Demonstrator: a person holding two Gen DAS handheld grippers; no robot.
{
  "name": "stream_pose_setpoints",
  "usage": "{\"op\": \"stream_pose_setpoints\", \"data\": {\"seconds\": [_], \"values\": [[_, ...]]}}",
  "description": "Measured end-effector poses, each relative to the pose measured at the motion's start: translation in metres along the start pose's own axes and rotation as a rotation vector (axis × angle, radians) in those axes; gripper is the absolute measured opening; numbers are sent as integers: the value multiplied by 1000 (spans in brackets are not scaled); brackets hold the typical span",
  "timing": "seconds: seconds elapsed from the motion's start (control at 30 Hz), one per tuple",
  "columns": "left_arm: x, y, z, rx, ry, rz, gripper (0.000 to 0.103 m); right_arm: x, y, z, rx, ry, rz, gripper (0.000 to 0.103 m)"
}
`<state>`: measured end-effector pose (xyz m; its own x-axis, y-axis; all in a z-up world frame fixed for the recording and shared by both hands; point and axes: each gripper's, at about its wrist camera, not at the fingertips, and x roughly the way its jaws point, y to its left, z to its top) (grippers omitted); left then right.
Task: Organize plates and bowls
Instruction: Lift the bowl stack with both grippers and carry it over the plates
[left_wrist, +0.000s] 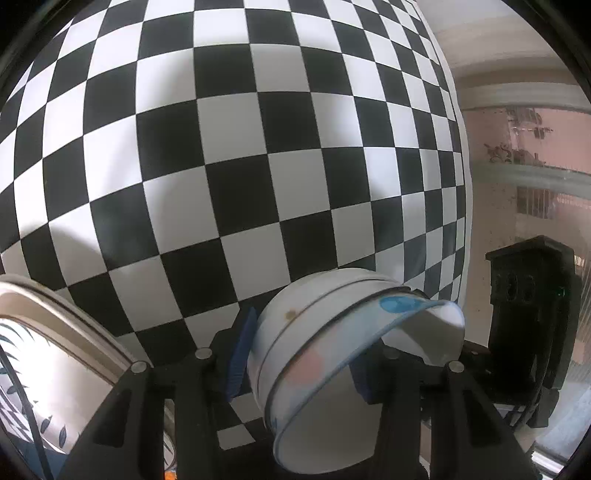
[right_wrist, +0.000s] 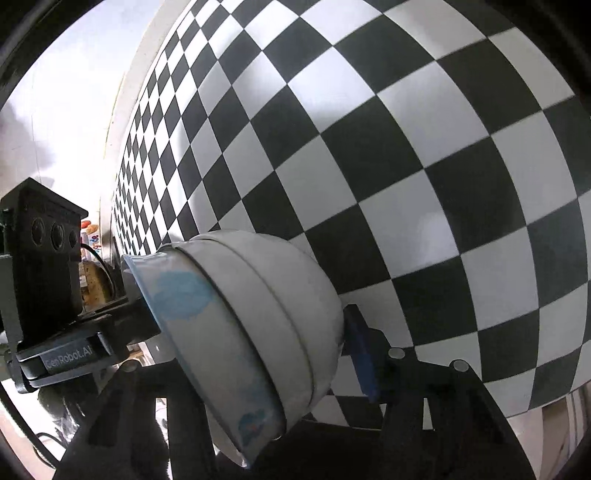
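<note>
A: Which step is this?

B: A handover or two-handed carry, I'd judge. A stack of two nested bowls (left_wrist: 332, 350), white with blue and pink marks, hangs tilted in the air above the checkered table (left_wrist: 221, 166). The left gripper (left_wrist: 303, 365) has its jaws around it, one blue pad on the outer wall and the other by the rim, seemingly clamped.

A: And the right gripper (right_wrist: 295, 354)?

B: Jaws part-way apart around the same stack. One blue pad (right_wrist: 364, 354) stands just beside the rounded base; I cannot tell whether it presses yet, and the other pad is hidden.

A: Next move?

B: Probably one side must grip firmly before the other lets go, then the stack goes down on a free patch or with the patterned plate (left_wrist: 55, 350) at the near left edge.

A: Room?

B: Plenty of bare checkered surface ahead. Watch the far side edge, where the cloth ends near the wall, and the two grippers crowding each other.
</note>
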<state>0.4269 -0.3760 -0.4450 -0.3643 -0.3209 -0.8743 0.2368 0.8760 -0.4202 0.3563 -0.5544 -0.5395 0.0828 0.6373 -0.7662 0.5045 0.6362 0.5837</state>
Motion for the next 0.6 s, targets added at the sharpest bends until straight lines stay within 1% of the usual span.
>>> {"op": "stream_pose_setpoints", "data": {"seconds": [0.17,0.37,0.6], "values": [[-5,1,-4,-12,1,1,42,-9,-6,-3,12,1,25,52],[-13,0,-7,-17,-22,4,42,-23,5,1,-28,-22,8,50],[-22,2,-7,-30,-51,-5,42,-30,17,3,-71,-34,-8,50]]}}
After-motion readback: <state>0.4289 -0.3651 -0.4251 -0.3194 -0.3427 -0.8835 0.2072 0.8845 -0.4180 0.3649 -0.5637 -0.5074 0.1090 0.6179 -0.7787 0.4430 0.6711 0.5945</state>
